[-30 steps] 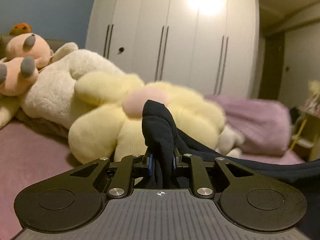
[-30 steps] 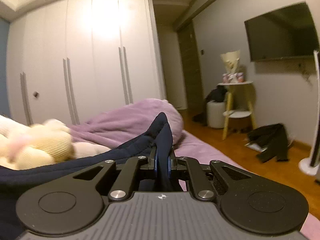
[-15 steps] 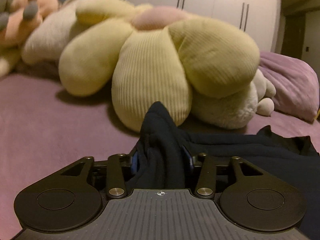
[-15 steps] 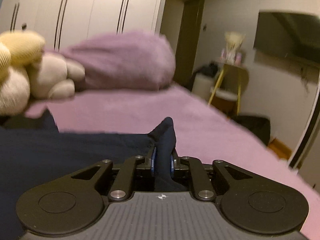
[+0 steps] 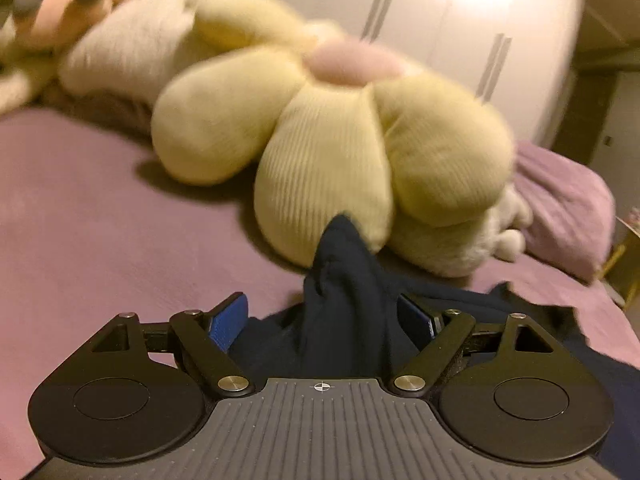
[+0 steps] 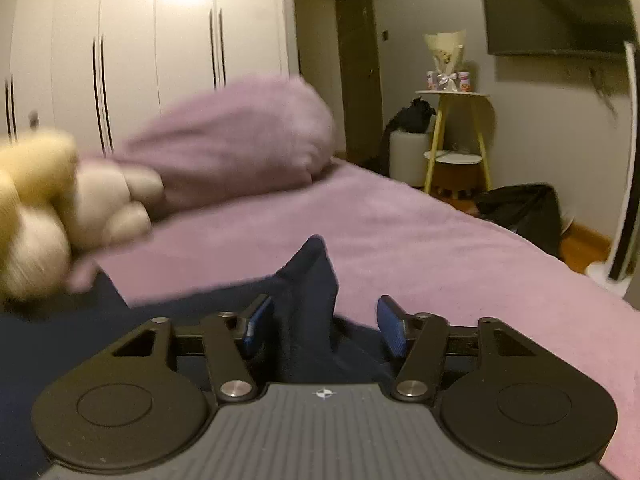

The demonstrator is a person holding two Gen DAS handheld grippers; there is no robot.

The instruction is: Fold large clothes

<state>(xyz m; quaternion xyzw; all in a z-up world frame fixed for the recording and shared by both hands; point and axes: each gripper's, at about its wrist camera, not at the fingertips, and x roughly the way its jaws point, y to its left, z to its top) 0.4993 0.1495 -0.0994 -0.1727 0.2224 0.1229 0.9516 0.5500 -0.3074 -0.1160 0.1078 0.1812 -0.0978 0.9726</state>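
A dark navy garment [image 5: 344, 292] lies on the pink bed [image 5: 100, 220]. In the left wrist view my left gripper [image 5: 322, 320] is open, its blue pads [image 5: 228, 320] spread wide, with a bunched peak of the garment standing loose between them. In the right wrist view my right gripper [image 6: 324, 324] is open too, blue pads [image 6: 390, 330] apart, and a corner of the same garment [image 6: 308, 280] stands between them. The garment spreads flat to the left in that view.
A big yellow flower plush [image 5: 320, 136] and other soft toys [image 5: 132, 48] lie just beyond the garment. A purple pillow [image 6: 240, 140] sits at the bed's head. White wardrobes [image 6: 160, 40] stand behind. A yellow-legged side table [image 6: 456, 136] and dark clothes on the floor [image 6: 520, 208] are right of the bed.
Both grippers came down to the bed with the garment and then opened, letting the cloth go; half a second ago both were still shut on it.
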